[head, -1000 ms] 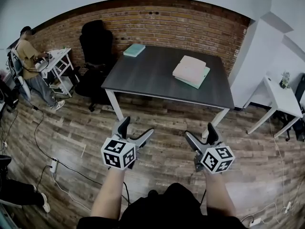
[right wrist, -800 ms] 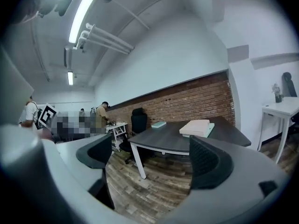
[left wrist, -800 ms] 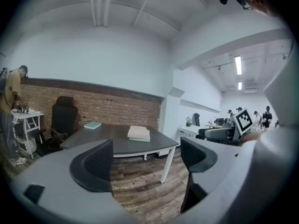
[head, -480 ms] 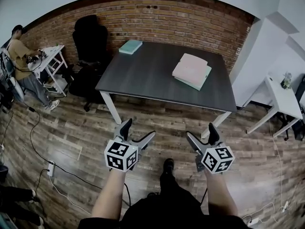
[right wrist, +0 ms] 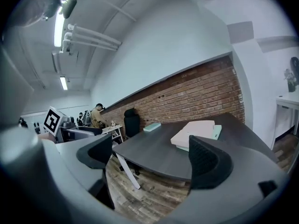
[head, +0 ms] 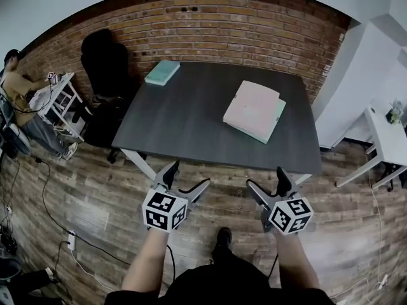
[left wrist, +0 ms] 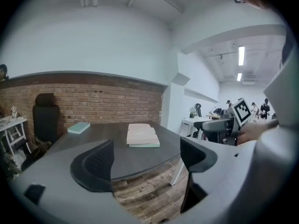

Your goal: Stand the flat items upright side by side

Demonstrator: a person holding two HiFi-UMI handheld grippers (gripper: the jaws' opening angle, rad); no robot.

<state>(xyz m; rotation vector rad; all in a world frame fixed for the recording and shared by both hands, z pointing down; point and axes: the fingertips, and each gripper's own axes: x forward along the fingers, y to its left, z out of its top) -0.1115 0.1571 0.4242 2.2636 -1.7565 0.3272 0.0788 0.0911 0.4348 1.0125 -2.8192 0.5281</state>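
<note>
A stack of flat books (head: 254,111), pink on top and mint green underneath, lies flat on the right half of a dark grey table (head: 184,116); the same stack shows as books (left wrist: 142,135) in the left gripper view and books (right wrist: 196,133) in the right gripper view. A single teal book (head: 162,72) lies flat at the table's far left corner. My left gripper (head: 186,178) and right gripper (head: 268,182) hover side by side over the floor just short of the table's near edge. Both stand open with nothing between their jaws.
A black office chair (head: 105,62) stands at the table's left end by the brick wall (head: 210,27). A person sits at a small white desk (head: 54,97) far left. Another white table (head: 388,135) is at the right. Cables and a power strip (head: 71,240) lie on the wood floor.
I have come closer to the table: it now fills more of the head view and its near edge sits just beyond both grippers. The jaws stay as wide as before.
</note>
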